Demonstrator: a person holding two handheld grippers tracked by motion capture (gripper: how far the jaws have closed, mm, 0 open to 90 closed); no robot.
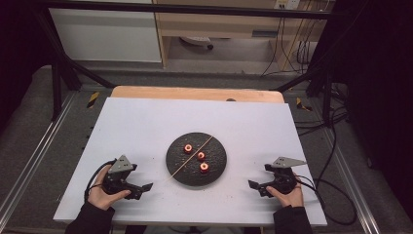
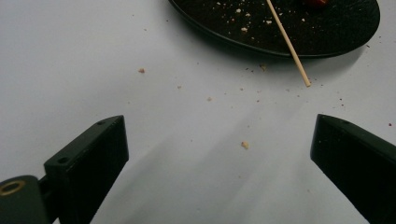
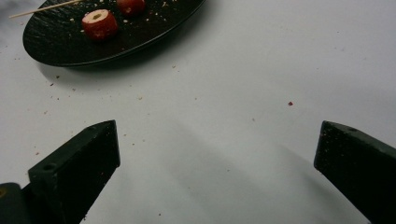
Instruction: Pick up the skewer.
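Left gripper (image 1: 146, 186) rests on the desk (image 1: 146, 122) at the lower left of the high view, my hand around its body; its fingers (image 2: 88, 163) stand wide apart with nothing between them. Right gripper (image 1: 253, 185) rests at the lower right, fingers (image 3: 77, 168) likewise wide and empty.

The black plate (image 1: 175, 170) sits in the centre of the frame, between the two grippers and apart from both. On it lie three red cylindrical pieces (image 1: 200, 156) in a diagonal row, each with a pale centre. A thin wooden skewer (image 1: 187, 159) lies across the plate beside them, its lower end overhanging the rim onto the desk. Crumbs (image 2: 244, 145) are scattered on the plate and the white surface near it.
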